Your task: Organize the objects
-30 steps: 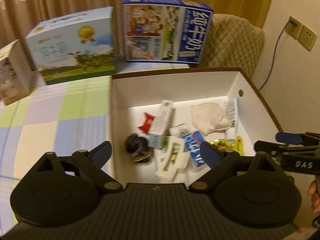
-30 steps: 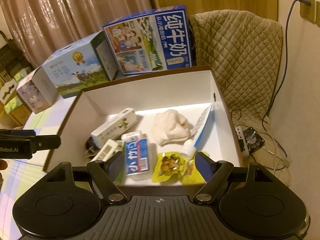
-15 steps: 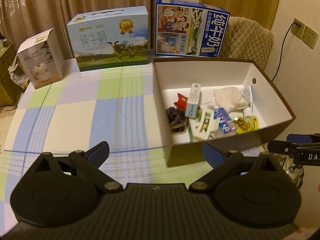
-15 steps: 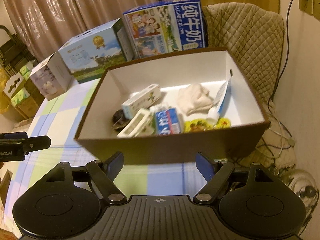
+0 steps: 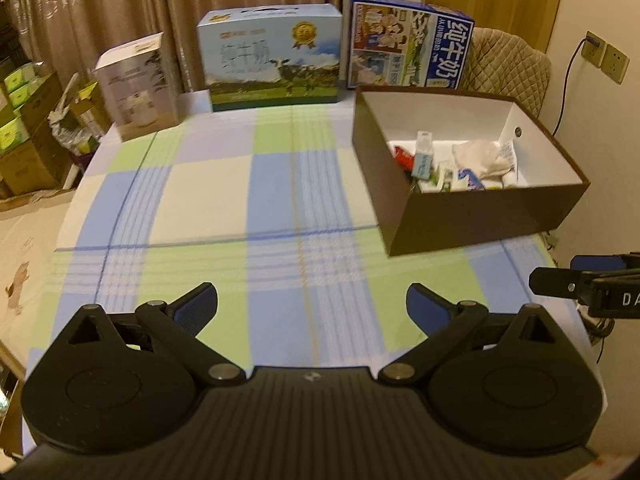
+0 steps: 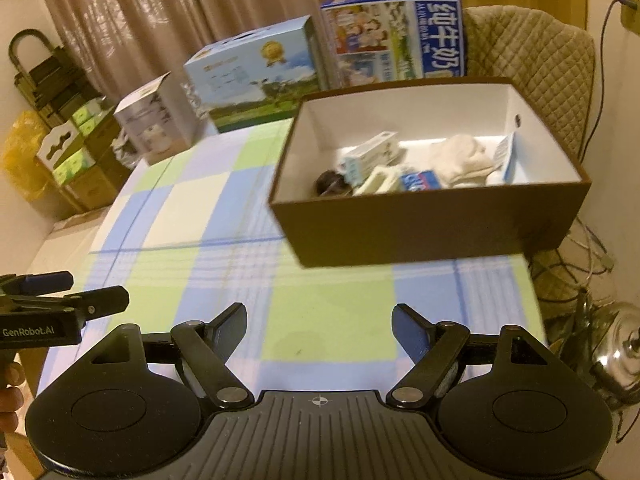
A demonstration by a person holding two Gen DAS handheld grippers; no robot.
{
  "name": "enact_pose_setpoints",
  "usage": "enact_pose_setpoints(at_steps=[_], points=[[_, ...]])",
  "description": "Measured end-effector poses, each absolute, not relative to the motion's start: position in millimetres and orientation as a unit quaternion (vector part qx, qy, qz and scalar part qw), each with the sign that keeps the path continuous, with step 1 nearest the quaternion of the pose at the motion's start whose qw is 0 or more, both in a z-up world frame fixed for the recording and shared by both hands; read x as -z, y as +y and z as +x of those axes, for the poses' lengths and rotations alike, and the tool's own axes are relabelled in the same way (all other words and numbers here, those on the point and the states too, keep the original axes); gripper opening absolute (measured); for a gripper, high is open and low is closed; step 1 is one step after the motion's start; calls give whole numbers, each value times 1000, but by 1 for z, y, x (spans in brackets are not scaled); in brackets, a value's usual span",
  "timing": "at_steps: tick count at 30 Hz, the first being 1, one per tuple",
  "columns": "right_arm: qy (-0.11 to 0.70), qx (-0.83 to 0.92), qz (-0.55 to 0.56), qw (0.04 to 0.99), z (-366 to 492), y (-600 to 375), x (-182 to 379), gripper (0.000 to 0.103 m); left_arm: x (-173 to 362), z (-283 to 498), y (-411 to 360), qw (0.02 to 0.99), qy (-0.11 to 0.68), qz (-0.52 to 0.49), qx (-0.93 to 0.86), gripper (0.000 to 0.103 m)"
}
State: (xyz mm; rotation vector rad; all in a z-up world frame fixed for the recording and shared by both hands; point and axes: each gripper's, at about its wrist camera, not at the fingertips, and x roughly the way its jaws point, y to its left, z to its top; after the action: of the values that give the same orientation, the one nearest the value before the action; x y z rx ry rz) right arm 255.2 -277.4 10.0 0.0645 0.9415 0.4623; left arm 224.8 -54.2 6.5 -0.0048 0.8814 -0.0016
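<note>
**A:** Checked tablecloth (image 5: 200, 184) in blue, green and cream under both rigs. Fingers first: the left gripper (image 5: 312, 304) has its blue pads spread wide with nothing but cloth between them. Same for the right gripper (image 6: 318, 330), spread and holding nothing.

**B:** And the stuff being organized?

**A:** All inside the brown cardboard box (image 6: 420, 224) at the table's right end, well ahead of both grippers. Right view looks deeper in: a cream cloth bundle (image 6: 460, 160), a toothpaste tube (image 6: 505, 158) leaning on the wall, a small carton (image 6: 372, 152), a blue packet (image 6: 422, 179), something dark in the near-left corner (image 6: 330, 182). Left view hides that dark thing behind the box wall but shows a red wrapper (image 5: 403, 156).

**B:** Anything else?

**A:** Two milk cartons (image 5: 276, 54) (image 5: 408, 42) and a grey-white box (image 5: 138, 84) along the back edge. Only the right view catches a metal kettle (image 6: 618, 356) on the floor and fingers (image 6: 10, 384) on the left handle.
</note>
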Motion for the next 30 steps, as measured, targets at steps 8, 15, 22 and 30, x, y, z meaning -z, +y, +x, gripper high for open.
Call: enact_pose_setpoints(at_steps=[8, 15, 22, 30], points=[[450, -241, 23, 860, 211, -247, -9, 77, -4, 177, -22, 901, 434, -22, -12, 100], [453, -255, 15, 854, 177, -223, -6, 77, -5, 144, 0, 898, 438, -43, -14, 100], [456, -259, 10, 852, 154, -210, -4, 77, -5, 121, 10, 897, 440, -41, -14, 100], [458, -260, 6, 850, 141, -201, -1, 77, -4, 104, 18, 897, 440, -41, -17, 100]])
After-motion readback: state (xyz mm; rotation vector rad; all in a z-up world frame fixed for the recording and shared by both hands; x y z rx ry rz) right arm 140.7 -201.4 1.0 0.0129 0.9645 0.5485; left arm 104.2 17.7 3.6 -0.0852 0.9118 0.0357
